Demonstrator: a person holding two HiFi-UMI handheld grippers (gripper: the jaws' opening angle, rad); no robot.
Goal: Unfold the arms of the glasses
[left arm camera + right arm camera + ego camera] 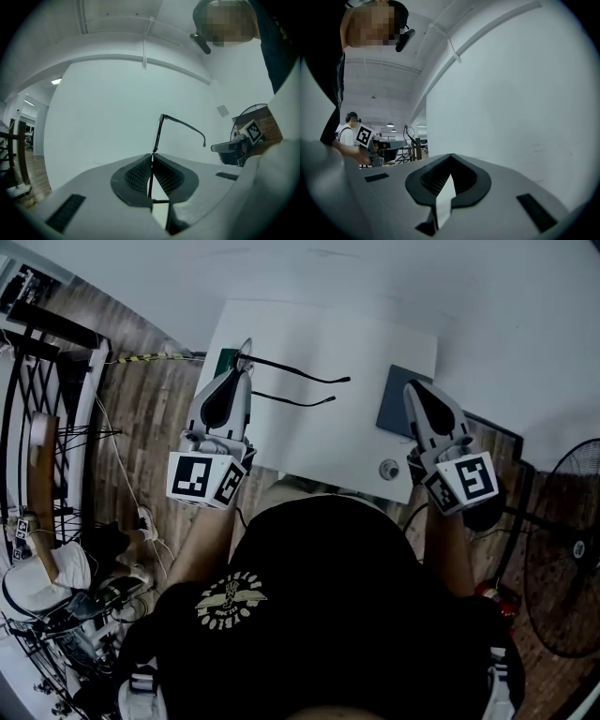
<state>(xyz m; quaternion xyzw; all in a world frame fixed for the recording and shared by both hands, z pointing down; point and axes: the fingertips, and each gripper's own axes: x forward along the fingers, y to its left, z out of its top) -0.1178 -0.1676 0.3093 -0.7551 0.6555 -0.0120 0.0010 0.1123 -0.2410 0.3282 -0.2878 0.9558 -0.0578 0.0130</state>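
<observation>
The black thin-framed glasses (pixel 292 371) hang over the white table (pixel 319 442), held by their front. Both arms stick out to the right, roughly parallel. My left gripper (pixel 246 351) is shut on the glasses' front at the table's left edge. In the left gripper view the frame runs as a thin dark line between the closed pads, and one arm of the glasses (pixel 183 124) rises and bends right above my left gripper (pixel 151 158). My right gripper (pixel 413 386) is shut and holds nothing, apart from the glasses, over a dark grey pad. Its closed tips (pixel 451 157) face a white wall.
A dark grey pad (pixel 392 409) lies on the table's right side, and a small round object (pixel 389 469) sits near the front edge. A standing fan (pixel 567 549) is at the far right. Racks and cables crowd the wooden floor at the left.
</observation>
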